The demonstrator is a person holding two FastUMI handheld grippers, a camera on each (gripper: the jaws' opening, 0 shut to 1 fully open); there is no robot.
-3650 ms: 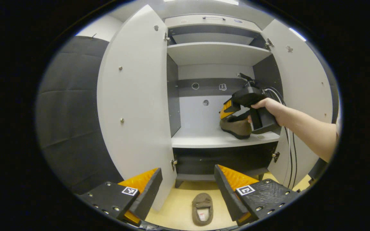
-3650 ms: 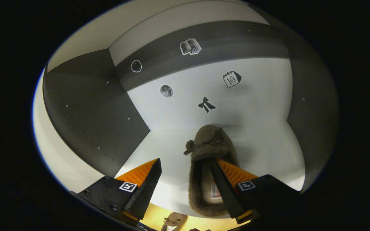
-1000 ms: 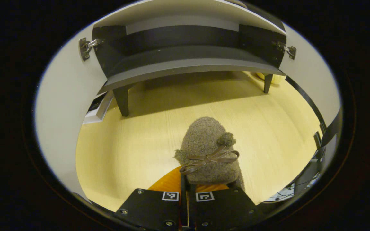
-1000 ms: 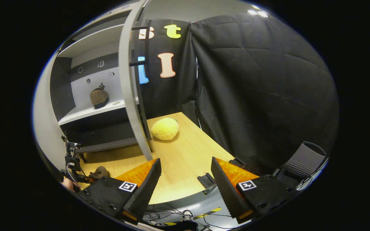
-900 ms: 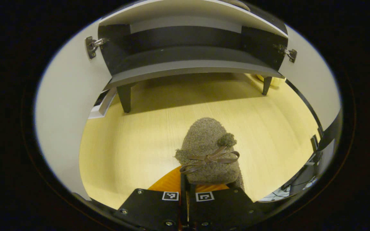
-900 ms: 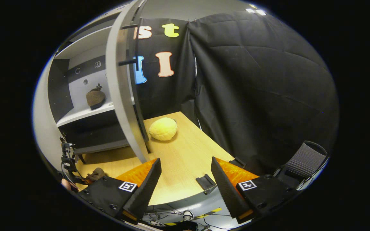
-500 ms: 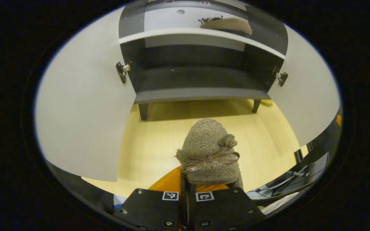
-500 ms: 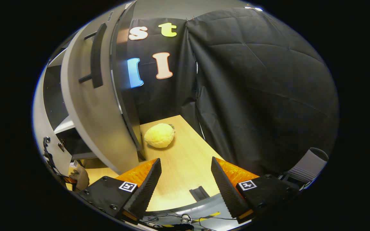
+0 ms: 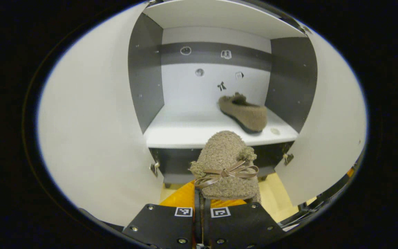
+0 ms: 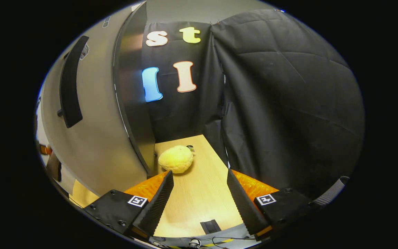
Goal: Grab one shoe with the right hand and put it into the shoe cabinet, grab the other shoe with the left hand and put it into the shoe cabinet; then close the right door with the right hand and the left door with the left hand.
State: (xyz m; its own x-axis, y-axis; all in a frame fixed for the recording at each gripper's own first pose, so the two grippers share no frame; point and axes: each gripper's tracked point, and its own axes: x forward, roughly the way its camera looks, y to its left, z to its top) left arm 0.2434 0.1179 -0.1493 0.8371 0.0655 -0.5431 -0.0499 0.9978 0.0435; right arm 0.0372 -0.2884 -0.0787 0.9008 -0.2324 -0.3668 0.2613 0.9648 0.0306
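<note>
Left tongs carrying the second shoe up toward the open shoe cabinet

The left tongs (image 9: pixel 201 204) are pinching the heel end of the fuzzy brown shoe (image 9: pixel 225 166), its bow facing up and its toe pointing at the white shelf (image 9: pixel 185 133), just in front of the shelf edge. The first shoe (image 9: pixel 244 111) is already lying on the right part of that shelf, so the open left part looks like the better landing spot. Keeping the toe level, clearing the shelf lip, then pushing well in between the left door (image 9: pixel 92 131) and right door (image 9: pixel 327 138) should be letting both doors shut later. The right tongs (image 10: pixel 199 204) are hanging spread and empty above the desk (image 10: pixel 199 204), beside the right door's handle (image 10: pixel 70 83) and near a yellow plush (image 10: pixel 175 159).
</note>
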